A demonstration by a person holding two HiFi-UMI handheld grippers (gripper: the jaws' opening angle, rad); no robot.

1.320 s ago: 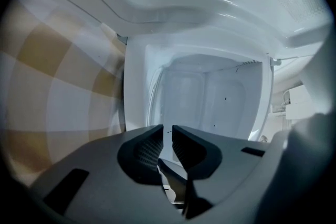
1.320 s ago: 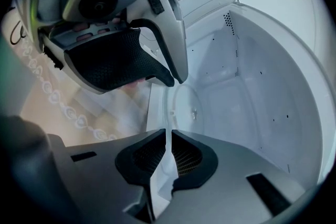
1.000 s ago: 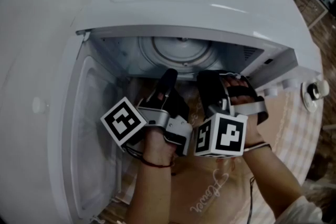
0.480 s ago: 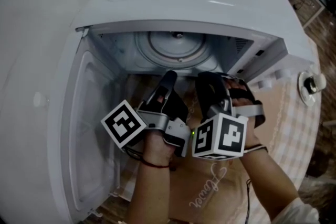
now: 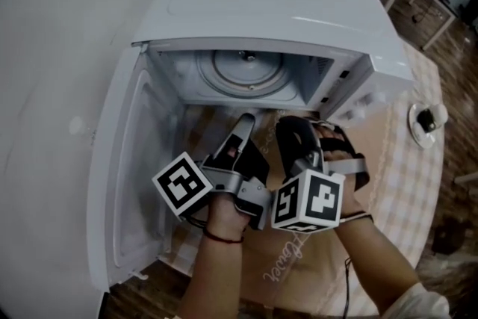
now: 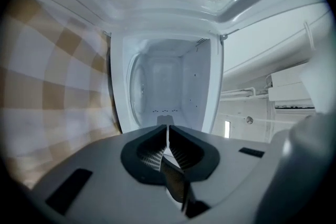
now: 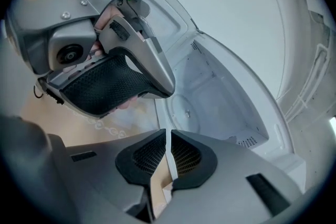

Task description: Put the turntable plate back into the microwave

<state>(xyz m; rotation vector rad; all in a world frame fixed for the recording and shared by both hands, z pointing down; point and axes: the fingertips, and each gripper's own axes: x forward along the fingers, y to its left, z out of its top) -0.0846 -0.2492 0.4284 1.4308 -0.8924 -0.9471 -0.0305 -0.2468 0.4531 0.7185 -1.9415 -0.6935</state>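
The round glass turntable plate (image 5: 243, 75) lies flat on the floor of the open white microwave (image 5: 269, 4). The left gripper view shows the plate (image 6: 137, 94) inside the cavity, and so does the right gripper view (image 7: 186, 113). Both grippers hover just outside the opening, above the tablecloth. My left gripper (image 5: 245, 120) points into the cavity with its jaws shut and nothing between them (image 6: 168, 128). Beside it on the right, my right gripper (image 5: 288, 128) is also shut and empty (image 7: 168, 136). Neither touches the plate.
The microwave door (image 5: 127, 183) is swung wide open at the left. A beige checked tablecloth (image 5: 418, 190) covers the table. A small white round object (image 5: 423, 120) sits to the right of the microwave. Furniture stands at the far upper right.
Both grippers have drawn back a little from the microwave's mouth and risen slightly. Their jaws stayed shut, and the plate has not moved.
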